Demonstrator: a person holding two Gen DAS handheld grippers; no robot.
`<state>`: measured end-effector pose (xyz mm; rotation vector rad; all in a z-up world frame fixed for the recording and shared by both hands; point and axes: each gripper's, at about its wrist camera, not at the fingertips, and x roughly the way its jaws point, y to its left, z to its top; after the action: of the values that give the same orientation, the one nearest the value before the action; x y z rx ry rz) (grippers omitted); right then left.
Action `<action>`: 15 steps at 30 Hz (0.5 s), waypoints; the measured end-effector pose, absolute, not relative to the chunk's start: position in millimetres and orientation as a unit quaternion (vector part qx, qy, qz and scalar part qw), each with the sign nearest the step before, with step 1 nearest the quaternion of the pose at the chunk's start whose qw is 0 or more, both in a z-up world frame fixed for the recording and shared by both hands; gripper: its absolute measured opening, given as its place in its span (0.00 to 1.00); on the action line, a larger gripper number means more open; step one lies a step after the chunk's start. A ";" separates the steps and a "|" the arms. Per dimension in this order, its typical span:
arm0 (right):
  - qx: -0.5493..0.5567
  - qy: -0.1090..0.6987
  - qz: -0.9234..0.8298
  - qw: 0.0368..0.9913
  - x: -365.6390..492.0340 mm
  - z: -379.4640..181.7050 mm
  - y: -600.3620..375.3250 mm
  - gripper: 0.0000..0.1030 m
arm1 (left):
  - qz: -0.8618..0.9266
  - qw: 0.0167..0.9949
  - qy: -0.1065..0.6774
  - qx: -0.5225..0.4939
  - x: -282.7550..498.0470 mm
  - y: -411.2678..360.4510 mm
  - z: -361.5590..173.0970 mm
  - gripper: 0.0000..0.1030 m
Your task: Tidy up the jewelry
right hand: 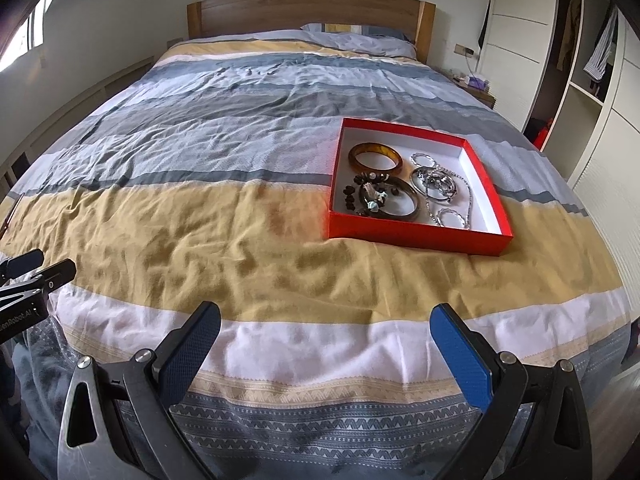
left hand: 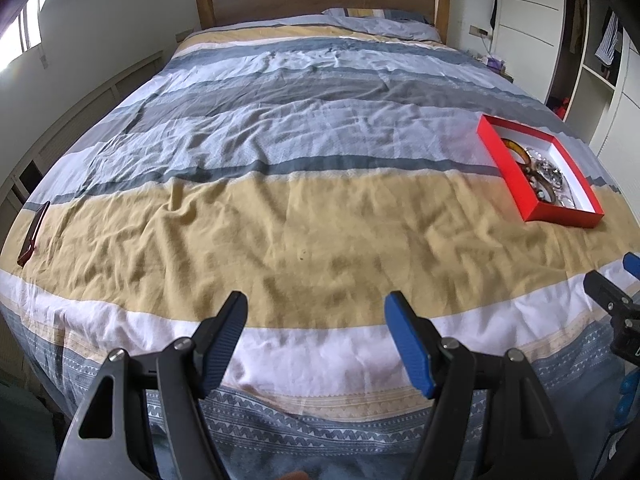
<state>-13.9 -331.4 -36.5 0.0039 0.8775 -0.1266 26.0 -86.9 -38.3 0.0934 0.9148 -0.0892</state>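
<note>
The red box (right hand: 420, 236) of jewelry (right hand: 404, 184) is set on the bed (right hand: 240, 208), ahead and rightward of 2 released, empty grippers, the right gripper (right hand: 326, 354) nearer than the left gripper (left hand: 316, 344).

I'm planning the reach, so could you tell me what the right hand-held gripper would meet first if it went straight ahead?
Probably the bedspread: the open right hand-held gripper points left of the red box, though depth is unclear.

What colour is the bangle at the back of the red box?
Translucent amber-brown bangle, clearest in the right wrist view, lying in the red box.
</note>
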 end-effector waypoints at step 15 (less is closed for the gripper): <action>0.001 0.424 -0.074 0.903 -19.4 -36.4 -338.1 0.99 | -0.044 0.895 0.442 0.037 20.8 -84.4 -38.2 0.68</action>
<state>-19.4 -338.1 -36.4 0.0013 0.8771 -0.1532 20.8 -84.4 -38.2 0.0770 0.9162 -0.0915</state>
